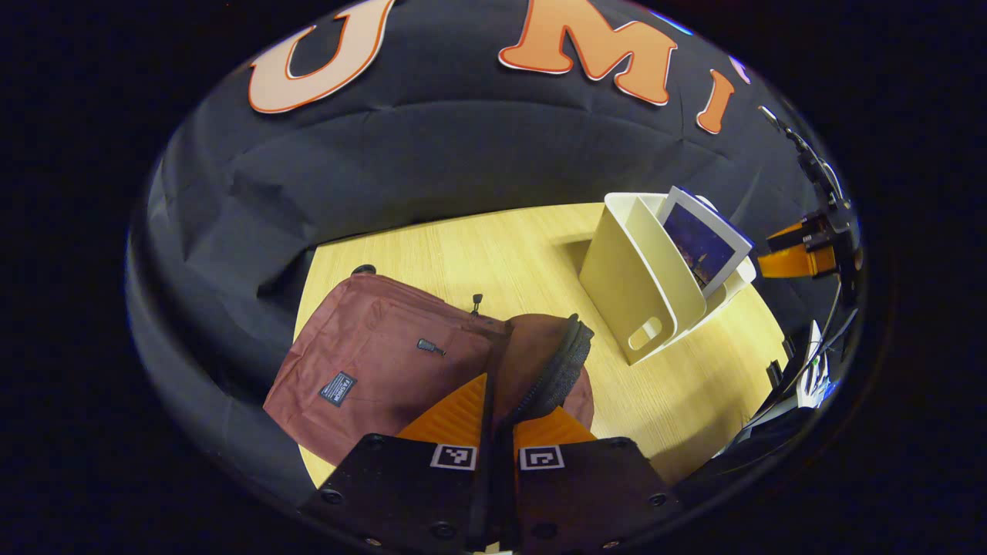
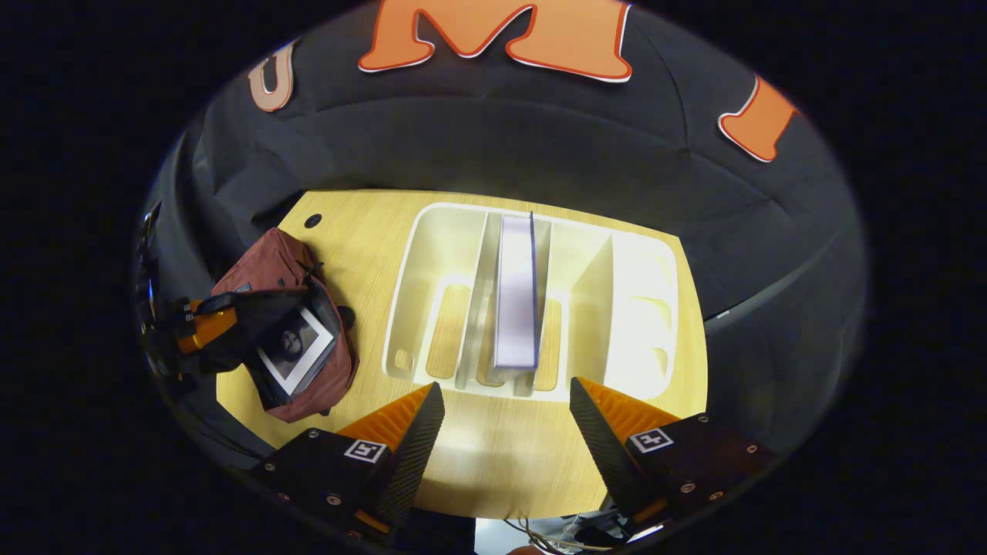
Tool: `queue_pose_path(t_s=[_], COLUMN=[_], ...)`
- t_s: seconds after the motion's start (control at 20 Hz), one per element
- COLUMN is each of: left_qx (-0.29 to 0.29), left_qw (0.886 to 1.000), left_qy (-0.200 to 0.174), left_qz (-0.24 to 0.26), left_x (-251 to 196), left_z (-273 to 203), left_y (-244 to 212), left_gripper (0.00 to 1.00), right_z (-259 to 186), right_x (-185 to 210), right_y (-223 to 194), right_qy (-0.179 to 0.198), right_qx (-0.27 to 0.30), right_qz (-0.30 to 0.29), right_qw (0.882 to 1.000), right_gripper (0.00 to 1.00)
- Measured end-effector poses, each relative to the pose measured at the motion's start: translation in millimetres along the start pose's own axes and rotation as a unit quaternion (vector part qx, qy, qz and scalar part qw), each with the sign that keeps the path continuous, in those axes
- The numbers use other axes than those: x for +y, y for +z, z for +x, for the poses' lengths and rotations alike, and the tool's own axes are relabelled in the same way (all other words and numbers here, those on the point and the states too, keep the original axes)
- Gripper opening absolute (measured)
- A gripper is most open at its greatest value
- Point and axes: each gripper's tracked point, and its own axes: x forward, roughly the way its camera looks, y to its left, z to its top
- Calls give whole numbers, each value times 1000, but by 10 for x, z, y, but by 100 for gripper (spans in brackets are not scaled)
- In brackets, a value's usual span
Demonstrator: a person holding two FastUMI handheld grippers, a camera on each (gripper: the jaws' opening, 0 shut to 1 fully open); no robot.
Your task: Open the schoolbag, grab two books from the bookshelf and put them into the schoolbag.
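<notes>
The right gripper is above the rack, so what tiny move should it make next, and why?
Probably lower the open right gripper onto the blue-edged book standing in the cream plastic rack. One book already lies in the maroon fabric schoolbag, whose opening the left gripper pinches open.

Left gripper (image 1: 497,428): two flat black finger blocks with round screw heads along their edges, one square black-and-white marker tag on each block near the inner edge, ridged finger faces. Right gripper (image 2: 505,424): same black blocks, screws, one marker tag per side, wedge-shaped ridged fingers (image 2: 412,439) with textured inner pads. Thin cables below it.
</notes>
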Motion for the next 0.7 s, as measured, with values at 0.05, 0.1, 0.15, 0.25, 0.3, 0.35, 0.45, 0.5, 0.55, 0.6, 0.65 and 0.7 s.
queue_pose_path(t_s=[0.05,0.1,0.15,0.25,0.3,0.35,0.45,0.5,0.55,0.6,0.65,0.7], left_qx=[2,3,4,6,8,10,12,13,15,16,17,19], left_qw=[1000,1000,1000,1000,1000,999,999,999,999,999,998,998], left_qy=[2,5,7,10,13,16,21,22,25,27,29,31], left_qz=[-3,-6,-9,-19,-24,-29,-35,-37,-41,-43,-45,-46], left_x=[15,30,33,24,27,28,24,23,9,6,7,6], left_z=[-1,-7,3,18,21,32,29,35,51,60,50,49], left_y=[-19,-34,-42,-63,-89,-83,-105,-116,-109,-99,-118,-119], left_gripper=[6,6,6,7,7,6,7,7,6,6,6,6], right_z=[38,94,157,256,308,380,516,589,674,738,799,855], right_x=[-26,-68,-109,-72,-48,-49,-43,-36,-49,-65,-60,-35], right_y=[79,148,212,291,319,347,388,415,428,429,440,436], right_qy=[1,-1,-7,8,15,17,22,26,26,24,24,28], right_qx=[3,5,7,19,24,30,43,48,54,58,63,71], right_qz=[0,-6,-14,-10,-11,-18,-24,-20,-23,-27,-29,-29], right_qw=[1000,1000,1000,1000,1000,999,999,998,998,998,997,997], right_gripper=[98,98,98,98,98,99,98,99,99,98,98,98])
